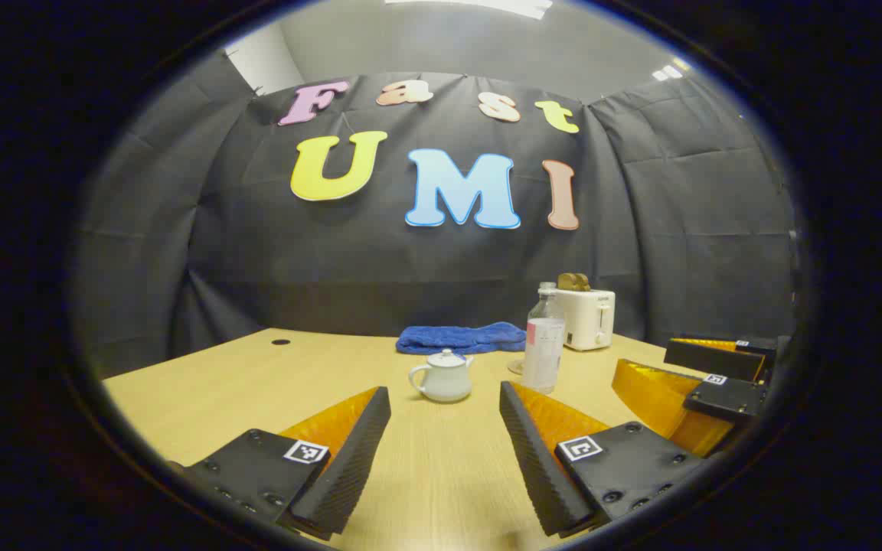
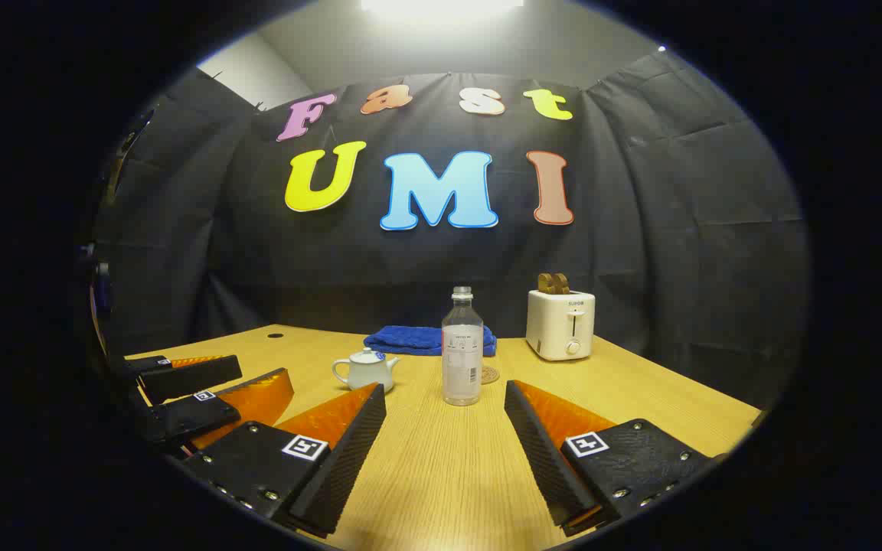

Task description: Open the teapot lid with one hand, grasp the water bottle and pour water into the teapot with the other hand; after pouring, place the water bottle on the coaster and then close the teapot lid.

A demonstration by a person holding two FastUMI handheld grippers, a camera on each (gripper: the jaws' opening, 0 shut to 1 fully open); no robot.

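Left gripper (image 1: 445, 451) hovering over table (image 1: 257, 383), fingers spread apart, gripping nothing. Right gripper (image 2: 445, 451) likewise gaping, empty. Teapot (image 1: 443, 376) sitting mid-table, lid (image 1: 446, 357) on. Water bottle (image 2: 462, 346) standing upright just beside coaster (image 2: 490, 374).

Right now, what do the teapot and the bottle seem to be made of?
Teapot: probably glazed ceramic, being white, opaque and softly glossy. Bottle: likely clear plastic, being see-through with a paper-like label; glass is possible.
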